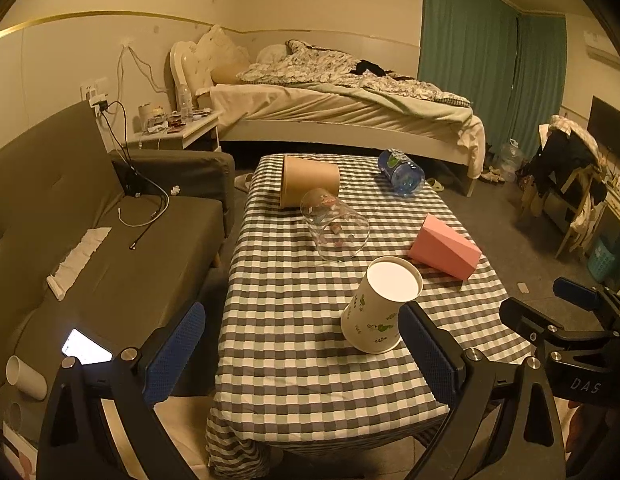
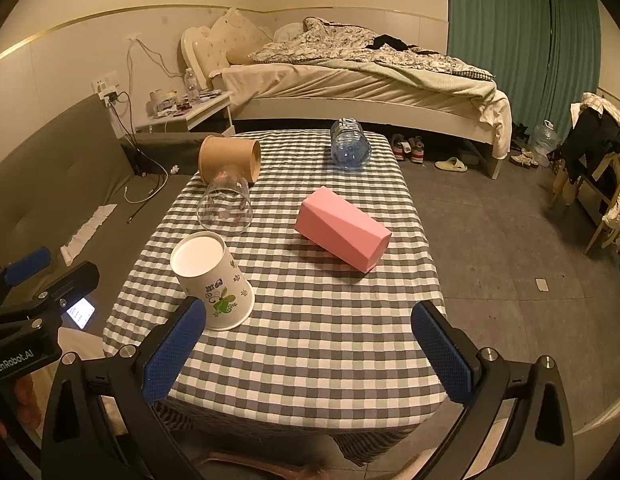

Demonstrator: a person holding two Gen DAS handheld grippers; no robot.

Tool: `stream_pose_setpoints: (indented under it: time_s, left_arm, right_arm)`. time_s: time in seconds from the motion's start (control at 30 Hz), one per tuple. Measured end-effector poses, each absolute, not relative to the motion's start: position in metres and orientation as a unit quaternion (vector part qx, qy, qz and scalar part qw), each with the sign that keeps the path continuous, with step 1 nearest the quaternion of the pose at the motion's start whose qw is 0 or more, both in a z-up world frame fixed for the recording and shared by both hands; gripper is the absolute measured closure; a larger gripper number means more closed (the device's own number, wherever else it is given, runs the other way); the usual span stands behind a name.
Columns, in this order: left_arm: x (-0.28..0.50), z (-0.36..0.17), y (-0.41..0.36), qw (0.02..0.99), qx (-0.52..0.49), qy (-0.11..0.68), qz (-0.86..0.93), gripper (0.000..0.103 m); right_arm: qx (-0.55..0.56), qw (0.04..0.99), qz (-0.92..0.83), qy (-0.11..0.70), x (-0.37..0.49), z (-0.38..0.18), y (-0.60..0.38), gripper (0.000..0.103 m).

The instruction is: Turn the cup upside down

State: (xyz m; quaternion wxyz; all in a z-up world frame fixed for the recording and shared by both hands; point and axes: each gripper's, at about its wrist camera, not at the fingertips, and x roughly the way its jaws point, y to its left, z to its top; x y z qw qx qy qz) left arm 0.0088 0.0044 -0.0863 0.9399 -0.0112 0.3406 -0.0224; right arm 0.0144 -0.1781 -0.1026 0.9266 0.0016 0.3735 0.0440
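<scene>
A white paper cup with green print (image 1: 379, 306) (image 2: 214, 282) stands upside down, base up, near the front of the checked table (image 1: 302, 360) (image 2: 310, 344). A clear glass cup (image 1: 333, 224) (image 2: 226, 206), a brown paper cup (image 1: 308, 180) (image 2: 230, 158), a pink cup (image 1: 443, 246) (image 2: 341, 230) and a blue plastic cup (image 1: 401, 172) (image 2: 349, 146) lie on their sides. My left gripper (image 1: 302, 352) is open, above the table's front, its right finger beside the white cup. My right gripper (image 2: 310, 350) is open and empty, its left finger close to the white cup.
A grey sofa (image 1: 110, 248) with cables and a lit phone (image 1: 86, 348) stands left of the table. A bed (image 1: 341, 96) is behind it, a nightstand (image 1: 178, 128) at the back left, and a chair with clothes (image 1: 569, 168) at the right.
</scene>
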Motion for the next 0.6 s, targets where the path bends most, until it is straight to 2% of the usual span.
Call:
stream_pose_setpoints:
  time_s: [0.6]
  left_arm:
    - [0.0088, -0.0818, 0.0082, 0.941, -0.007, 0.337, -0.011, 0.003]
  right_arm:
    - [-0.004, 0.927, 0.042, 0.373, 0.0122, -0.1022, -0.1758, 0.0]
